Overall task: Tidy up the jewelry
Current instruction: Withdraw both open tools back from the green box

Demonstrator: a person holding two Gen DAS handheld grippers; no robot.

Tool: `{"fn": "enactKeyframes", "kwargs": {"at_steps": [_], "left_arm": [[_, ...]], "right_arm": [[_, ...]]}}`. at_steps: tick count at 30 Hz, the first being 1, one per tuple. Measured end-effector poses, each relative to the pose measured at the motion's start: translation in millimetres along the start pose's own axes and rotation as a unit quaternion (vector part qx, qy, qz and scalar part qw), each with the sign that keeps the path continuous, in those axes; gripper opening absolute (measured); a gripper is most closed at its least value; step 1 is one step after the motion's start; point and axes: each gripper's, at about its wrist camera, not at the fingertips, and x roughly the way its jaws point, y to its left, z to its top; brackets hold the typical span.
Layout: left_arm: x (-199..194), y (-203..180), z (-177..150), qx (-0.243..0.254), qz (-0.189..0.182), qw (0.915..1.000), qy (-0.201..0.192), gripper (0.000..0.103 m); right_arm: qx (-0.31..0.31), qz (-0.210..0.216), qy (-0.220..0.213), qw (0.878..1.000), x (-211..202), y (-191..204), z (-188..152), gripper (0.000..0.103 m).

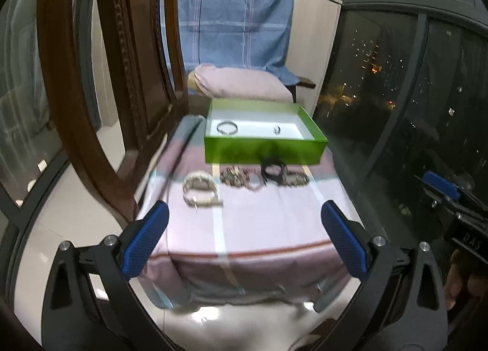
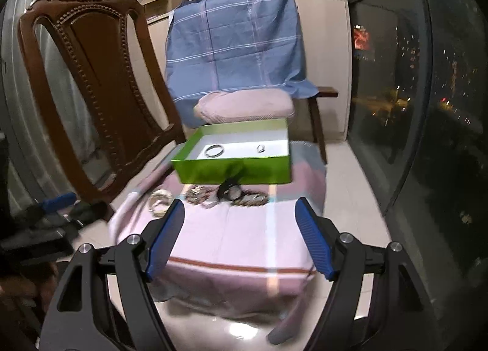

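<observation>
My left tool (image 1: 244, 239) and right tool (image 2: 239, 236) both hover released and empty above the near edge of the cloth-covered worktop (image 1: 262, 229). The green box (image 1: 265, 145) sits at its far end, holding a bangle (image 1: 227, 127) and a ring (image 1: 276, 129) well apart. A row of jewelry (image 1: 244, 181) lies just before the box.

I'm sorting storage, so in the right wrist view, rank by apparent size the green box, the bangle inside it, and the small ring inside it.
Largest to smallest:
1. green box
2. bangle
3. small ring
All three sit at a similar distance, so the order is reliable.
</observation>
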Motion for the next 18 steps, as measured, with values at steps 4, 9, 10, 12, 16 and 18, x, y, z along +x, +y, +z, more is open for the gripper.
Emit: {"fn": "enactKeyframes", "kwargs": {"at_steps": [4,9,10,12,16,18], "left_arm": [[-16,-6,-7,0.013,-0.001,0.9999,-0.004,0.099],[-23,-8,-2,0.019,-0.001,0.9997,-0.012,0.099],[-23,-7,-1,0.018,-0.002,0.9998,-0.012,0.099],[-21,-6,-2,0.020,0.000,0.9998,-0.010,0.099],[-21,-6,-2,0.020,0.001,0.9998,-0.009,0.099],[-21,-6,-2,0.021,0.001,0.9997,-0.008,0.099]], "right_arm": [[-0.006,0.000,-0.006,1.000,-9,10,-2,0.073],[-0.010,-0.005,-0.015,1.000,-18,11,0,0.073],[-0.009,-0.006,-0.015,1.000,-18,10,0,0.073],[-0.010,-0.006,-0.016,1.000,-18,10,0,0.073],[-0.010,-0.006,-0.017,1.000,-20,9,-1,0.073],[-0.010,-0.006,-0.016,1.000,-20,9,-2,0.073]]}}
